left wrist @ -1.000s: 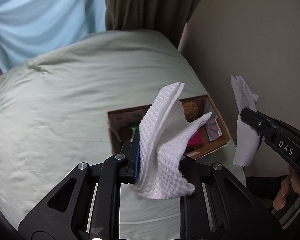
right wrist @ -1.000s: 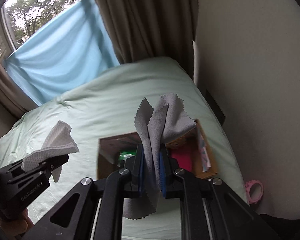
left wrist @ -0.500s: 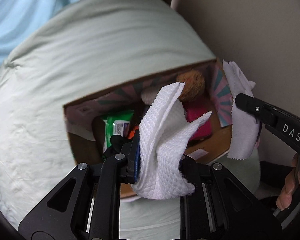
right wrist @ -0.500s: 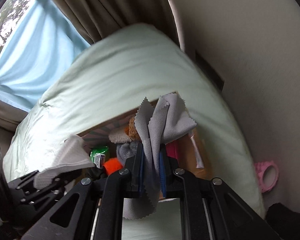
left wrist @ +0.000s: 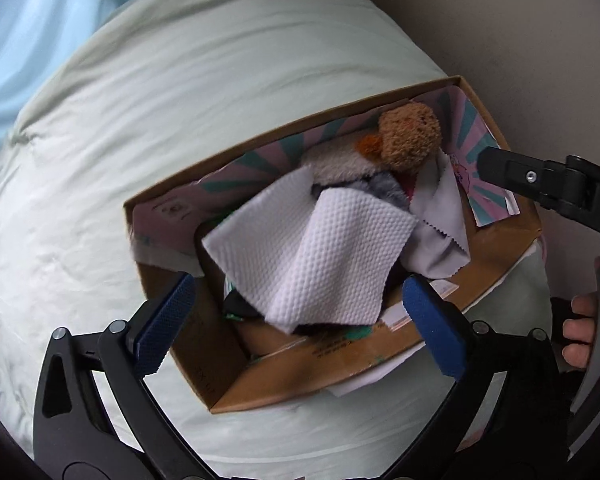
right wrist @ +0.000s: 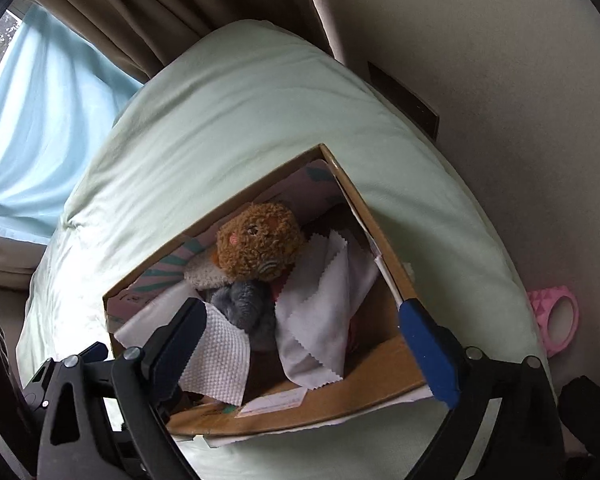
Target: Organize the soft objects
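Both grippers hang over the cardboard box [left wrist: 260,376] on the bed, so what they let go lands inside. The left gripper [left wrist: 300,316] and right gripper [right wrist: 308,344] have just been opening — jaws spread, nothing between them. The white waffle cloth [left wrist: 316,256] and grey pinked cloth [right wrist: 316,320] lie in the box (beside a brown plush toy [right wrist: 260,246]).

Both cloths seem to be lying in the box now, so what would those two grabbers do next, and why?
Probably lift both away. The left gripper and right gripper have just opened their jaws, nothing between them; the white towel and grey cloth lie loose in the box.
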Available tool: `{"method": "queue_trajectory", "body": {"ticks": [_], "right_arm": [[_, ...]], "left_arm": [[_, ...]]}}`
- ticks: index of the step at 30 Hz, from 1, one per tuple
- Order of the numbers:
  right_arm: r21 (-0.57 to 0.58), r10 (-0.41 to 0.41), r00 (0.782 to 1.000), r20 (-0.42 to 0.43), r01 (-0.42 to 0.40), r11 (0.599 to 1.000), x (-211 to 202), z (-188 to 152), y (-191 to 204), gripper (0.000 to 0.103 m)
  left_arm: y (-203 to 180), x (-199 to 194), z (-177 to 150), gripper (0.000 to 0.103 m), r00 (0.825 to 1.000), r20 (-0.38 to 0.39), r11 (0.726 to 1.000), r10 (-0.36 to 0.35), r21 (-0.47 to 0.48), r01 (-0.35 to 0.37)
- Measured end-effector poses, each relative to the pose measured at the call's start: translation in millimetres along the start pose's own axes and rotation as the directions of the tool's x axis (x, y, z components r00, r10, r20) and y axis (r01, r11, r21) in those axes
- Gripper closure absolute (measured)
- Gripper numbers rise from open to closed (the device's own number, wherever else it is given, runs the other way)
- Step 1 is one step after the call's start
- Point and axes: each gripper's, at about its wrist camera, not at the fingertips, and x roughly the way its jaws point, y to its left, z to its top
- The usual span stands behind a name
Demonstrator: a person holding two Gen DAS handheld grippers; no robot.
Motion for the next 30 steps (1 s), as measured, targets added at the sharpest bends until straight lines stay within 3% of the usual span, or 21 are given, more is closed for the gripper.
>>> {"method": "queue_trajectory", "body": {"ticks": [8,17,22,26,30], "right_arm": [[-0.053,-0.003,1.0,0.022,0.004,0.999,-14.6,-5.3,13.2,0.007],[-0.185,-0.004,0.994,0.11,0.024,0.982,-65.8,-22.5,67.7,0.007],[-0.305,0.037,0.985,0.169,0.016,0.952,-114.2,-38.4,119.3,0.007],[-0.435,0.064,0.973,0.222,0.04,0.899,-158.0,-60.6,171.3,0.007],[-0.525,0.108,0.949,0.296,0.067,0.848,-205.9,-93.3,222.5,0.007]], "left_arm": [[15.5,-27.6,-8.5,0.001,0.999,0.049,0.999,-0.011,-0.047,0.013],[51.8,-104.0,-31.9,0.001,0.983,0.182,0.997,0.024,-0.078,-0.01],[91.3,-173.1,-59.7,0.001,0.956,0.284,0.99,0.076,-0.139,-0.037],[127.3,-225.5,-87.0,0.0,0.928,0.344,0.975,0.142,-0.213,-0.07],[167.5,-285.4,-125.3,0.0,0.884,0.42,0.953,0.208,-0.291,-0.086]]}}
